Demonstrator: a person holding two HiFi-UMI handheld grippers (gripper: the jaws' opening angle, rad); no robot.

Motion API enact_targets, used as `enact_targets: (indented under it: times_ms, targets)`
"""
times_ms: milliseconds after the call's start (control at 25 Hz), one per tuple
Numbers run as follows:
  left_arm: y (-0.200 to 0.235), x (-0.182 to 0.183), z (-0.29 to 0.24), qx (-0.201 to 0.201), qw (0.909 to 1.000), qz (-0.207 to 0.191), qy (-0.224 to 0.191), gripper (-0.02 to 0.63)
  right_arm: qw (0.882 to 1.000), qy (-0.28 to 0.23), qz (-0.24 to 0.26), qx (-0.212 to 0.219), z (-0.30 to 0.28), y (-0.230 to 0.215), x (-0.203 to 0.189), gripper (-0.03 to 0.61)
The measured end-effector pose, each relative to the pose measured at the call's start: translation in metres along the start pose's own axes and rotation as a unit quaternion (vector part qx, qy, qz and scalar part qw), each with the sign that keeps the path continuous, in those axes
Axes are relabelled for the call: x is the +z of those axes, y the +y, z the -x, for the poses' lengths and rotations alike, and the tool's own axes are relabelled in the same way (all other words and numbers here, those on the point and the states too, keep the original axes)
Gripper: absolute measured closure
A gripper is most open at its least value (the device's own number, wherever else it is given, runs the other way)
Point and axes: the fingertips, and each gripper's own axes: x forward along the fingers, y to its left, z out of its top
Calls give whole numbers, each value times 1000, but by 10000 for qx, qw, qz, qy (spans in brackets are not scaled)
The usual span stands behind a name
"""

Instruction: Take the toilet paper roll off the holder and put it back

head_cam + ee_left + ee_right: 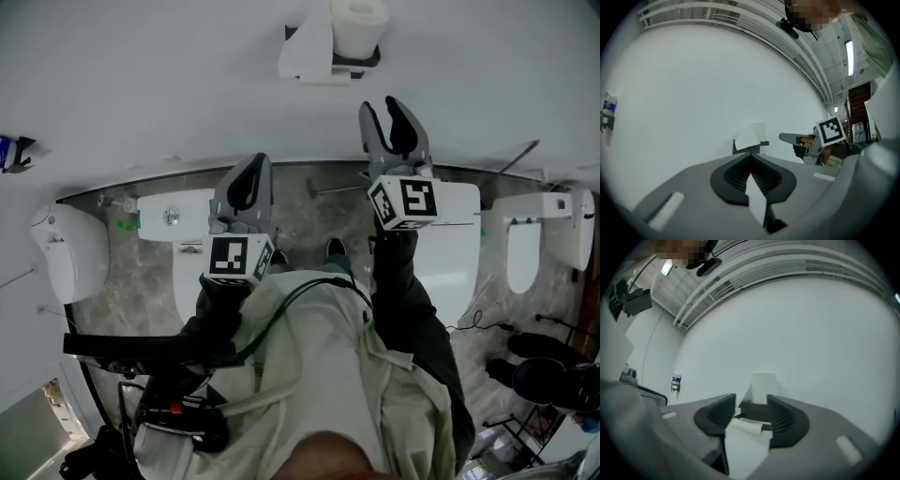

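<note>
Nearest the lens, the person's pale smock (pixel 319 375) fills the lower middle of the head view. Above it, the left gripper (pixel 246 176) is clenched on nothing, and the right gripper (pixel 384 120) points up-frame with its jaws parted and empty. At top centre the holder (pixel 319 58) carries the toilet paper roll (pixel 359 23), upright and well apart from the right gripper but lined up between its jaws. The best approach is probably to advance squarely, straddle the roll's sides, close gently and lift.

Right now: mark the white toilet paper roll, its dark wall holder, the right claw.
White toilet paper roll (pixel 357 30): head view, paper side.
Dark wall holder (pixel 365 60): head view, right edge.
Right claw (pixel 383 111): head view, between fingertips.
</note>
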Motion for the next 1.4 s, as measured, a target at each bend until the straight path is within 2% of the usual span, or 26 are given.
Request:
enact_targets:
  times_ms: [40, 120, 240, 400, 600, 760, 880, 1000, 1240, 1400]
  targets:
    - [0, 1, -2, -9, 10000, 14, -7, 607, 9999, 55, -136, 22, -10, -3, -1, 335]
    - [-4, 1, -2, -40, 10000, 84, 1, 607, 9997, 197, -150, -1, -31, -11, -2, 261]
    - [-14, -7, 1, -110, 9998, 159, 77, 607, 9993, 353, 107, -78, -63, -22, 4, 188]
    - [-22, -15, 5, -123, 9997, 123, 168, 607, 9988, 473, 77, 3, -107, -33, 16, 130]
    - [-11, -14, 12, 168, 9996, 154, 167, 607, 9945, 980, 354, 36, -150, -42, 7, 110]
    - [1, -16, 18, 428, 9989, 145, 140, 607, 9928, 1098, 476, 0, -172, -43, 2, 110]
    - [8, -16, 23, 575, 9981, 151, 133, 607, 9933, 1056, 471, -46, -179, -44, 1, 110]
    - [14, -18, 26, 701, 9973, 160, 171, 607, 9945, 995, 305, 102, -185, -40, 1, 110]
    - [13, -16, 26, 731, 9971, 132, 165, 607, 9947, 973, 278, 200, -186, -38, 1, 110]
    - [18, -14, 29, 766, 9969, 110, 144, 607, 9973, 670, 206, 200, -176, -35, 17, 110]
